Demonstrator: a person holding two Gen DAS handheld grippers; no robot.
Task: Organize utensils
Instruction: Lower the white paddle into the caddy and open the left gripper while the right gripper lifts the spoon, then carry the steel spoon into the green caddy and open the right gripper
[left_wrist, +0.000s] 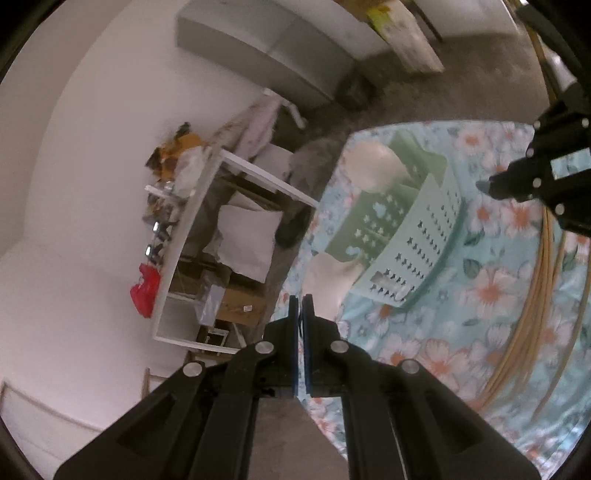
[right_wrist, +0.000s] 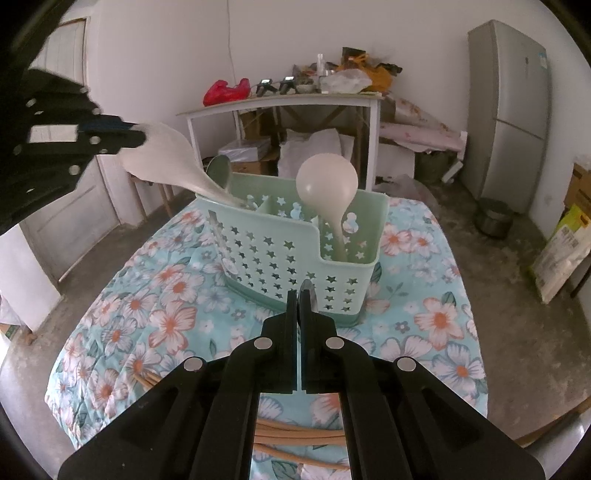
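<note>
A mint-green caddy (right_wrist: 280, 254) with star holes stands on the floral cloth. A white ladle (right_wrist: 327, 177) stands upright in its right compartment. A white rice paddle (right_wrist: 166, 155) leans out of the left one, and a green spoon (right_wrist: 218, 168) stands behind it. My left gripper (right_wrist: 142, 129) pinches the paddle's top edge at upper left. In the left wrist view, rolled sideways, my left gripper (left_wrist: 301, 299) has the paddle (left_wrist: 328, 277) at its tips, with the caddy (left_wrist: 424, 236) and ladle (left_wrist: 373, 166) beyond. My right gripper (right_wrist: 299, 293) is shut and empty in front of the caddy. Tan chopsticks (right_wrist: 295, 432) lie beneath it.
The cloth-covered table (right_wrist: 166, 314) drops off to a concrete floor on all sides. Behind it stands a cluttered white side table (right_wrist: 280, 101). A grey fridge (right_wrist: 509, 110) and a pot (right_wrist: 493, 218) are at the right, a door at the left.
</note>
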